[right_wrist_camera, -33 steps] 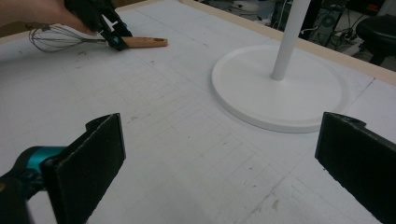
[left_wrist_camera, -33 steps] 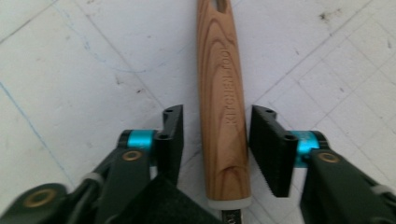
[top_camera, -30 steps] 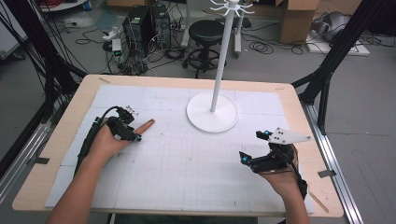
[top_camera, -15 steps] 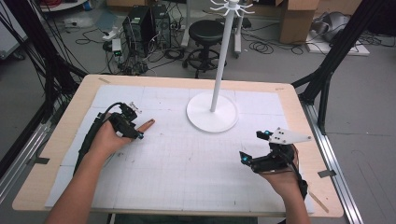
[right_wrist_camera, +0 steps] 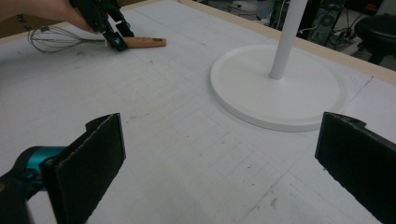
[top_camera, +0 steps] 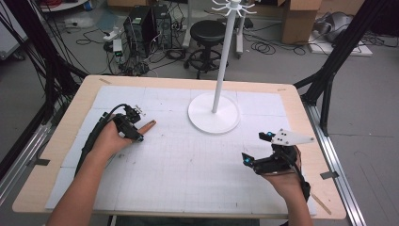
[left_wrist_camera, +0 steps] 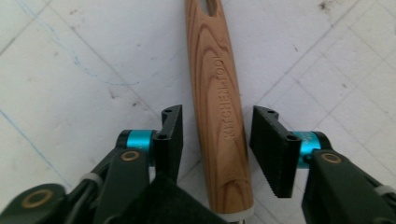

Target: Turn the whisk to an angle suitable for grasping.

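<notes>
Up high, the left gripper (top_camera: pixel 133 127) sits mid-left on the table (top_camera: pixel 56 141) by a wooden handle (top_camera: pixel 148 125); the white stand (top_camera: pixel 214 113) is at center. The right gripper (top_camera: pixel 256 150) is at lower right, jaws wide. Close up, the left jaws are open around the handle (left_wrist_camera: pixel 219 102), not touching. The right gripper view shows whisk wires (right_wrist_camera: pixel 49 38) at upper left.

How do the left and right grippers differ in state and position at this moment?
The left gripper straddles the whisk's wooden handle without touching it; the right gripper has only bare table between its jaws. The left sits far from the white stand base, the right nearer. Both are open.
</notes>
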`<state>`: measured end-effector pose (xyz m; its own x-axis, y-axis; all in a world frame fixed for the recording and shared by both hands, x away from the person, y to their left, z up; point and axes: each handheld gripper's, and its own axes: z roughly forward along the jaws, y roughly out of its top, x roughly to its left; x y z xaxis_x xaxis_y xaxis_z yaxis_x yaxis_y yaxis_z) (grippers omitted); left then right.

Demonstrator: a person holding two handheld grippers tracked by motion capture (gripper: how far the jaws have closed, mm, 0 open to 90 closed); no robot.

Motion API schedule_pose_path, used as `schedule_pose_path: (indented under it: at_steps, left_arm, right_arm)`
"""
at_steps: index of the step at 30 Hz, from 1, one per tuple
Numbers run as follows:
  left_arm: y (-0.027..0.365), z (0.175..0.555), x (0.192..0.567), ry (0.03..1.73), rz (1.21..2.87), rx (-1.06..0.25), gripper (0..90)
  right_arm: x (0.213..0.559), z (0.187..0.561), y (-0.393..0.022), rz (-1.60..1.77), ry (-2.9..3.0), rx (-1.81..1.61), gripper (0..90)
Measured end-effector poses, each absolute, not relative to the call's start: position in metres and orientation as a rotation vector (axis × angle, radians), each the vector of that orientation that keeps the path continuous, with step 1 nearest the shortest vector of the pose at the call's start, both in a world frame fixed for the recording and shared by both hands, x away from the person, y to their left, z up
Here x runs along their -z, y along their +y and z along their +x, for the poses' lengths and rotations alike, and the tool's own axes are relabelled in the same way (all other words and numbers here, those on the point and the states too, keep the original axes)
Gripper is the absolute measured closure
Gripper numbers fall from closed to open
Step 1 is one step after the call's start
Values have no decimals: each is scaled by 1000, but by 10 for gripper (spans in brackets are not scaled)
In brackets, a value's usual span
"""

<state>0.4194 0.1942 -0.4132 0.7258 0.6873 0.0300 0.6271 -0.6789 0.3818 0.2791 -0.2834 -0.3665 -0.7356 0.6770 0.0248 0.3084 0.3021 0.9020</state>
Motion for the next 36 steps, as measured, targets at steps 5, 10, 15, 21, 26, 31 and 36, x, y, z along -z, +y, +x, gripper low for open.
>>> schedule_pose_path:
  at_steps: [5, 10, 15, 21, 26, 31, 36]
  left_arm:
    - [195, 420, 413, 1008, 2584, -208, 659]
    - [197, 420, 413, 1010, 2577, -196, 690]
    - [193, 416, 412, 962, 2616, -242, 699]
    - [191, 410, 405, 897, 2568, -220, 705]
    - [194, 406, 391, 840, 2521, -203, 709]
    - [198, 400, 377, 796, 2457, -193, 711]
    - [201, 396, 368, 753, 2408, -187, 711]
  right_arm:
    - [367, 279, -283, 884, 2218, -1409, 4]
    - [367, 278, -283, 881, 2215, -1411, 4]
    - [367, 278, -285, 890, 2211, -1412, 4]
    - [368, 278, -285, 889, 2216, -1410, 4]
    - [368, 278, -285, 891, 2217, -1409, 4]
    - [368, 278, -284, 892, 2220, -1406, 4]
    - [368, 278, -282, 891, 2224, -1407, 4]
